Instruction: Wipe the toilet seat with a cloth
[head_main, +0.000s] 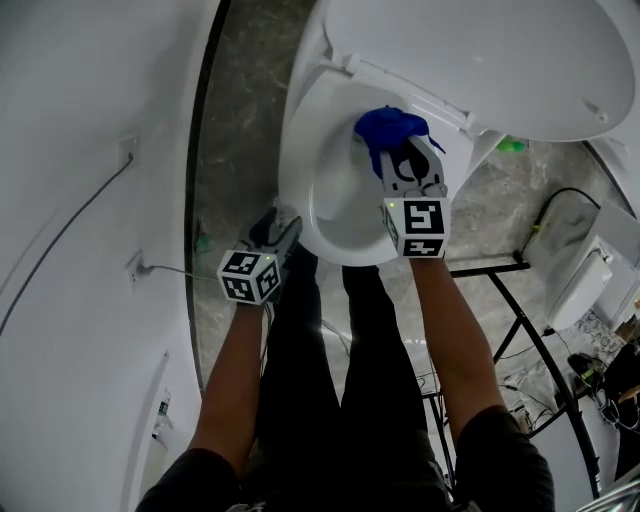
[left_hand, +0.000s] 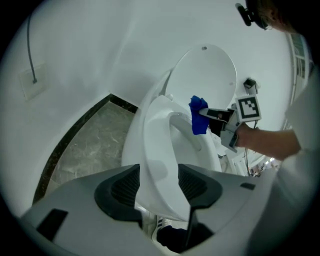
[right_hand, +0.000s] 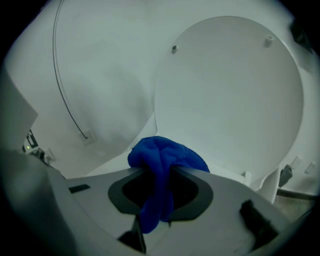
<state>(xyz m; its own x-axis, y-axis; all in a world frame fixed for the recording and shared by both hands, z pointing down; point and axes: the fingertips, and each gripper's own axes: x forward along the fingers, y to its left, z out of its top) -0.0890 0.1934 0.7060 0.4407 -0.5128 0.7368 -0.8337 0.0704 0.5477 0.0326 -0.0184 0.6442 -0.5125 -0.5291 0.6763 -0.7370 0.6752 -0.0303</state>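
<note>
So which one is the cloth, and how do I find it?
Find the big white toilet with its lid standing up. At the back, just below the lid, the right hand-held gripper pinches a bunched-up cloth. It is the only bright blue thing among all that white.

The toilet seat looks smooth, glossy white; the blue cloth soft and fleecy; the floor polished grey marble-patterned stone.

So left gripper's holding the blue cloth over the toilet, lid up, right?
No, wrong gripper: the right gripper is shut on the blue cloth, as the right gripper view shows, with the cloth pinched between its jaws. The rest stands: it is over the toilet, lid up.
</note>
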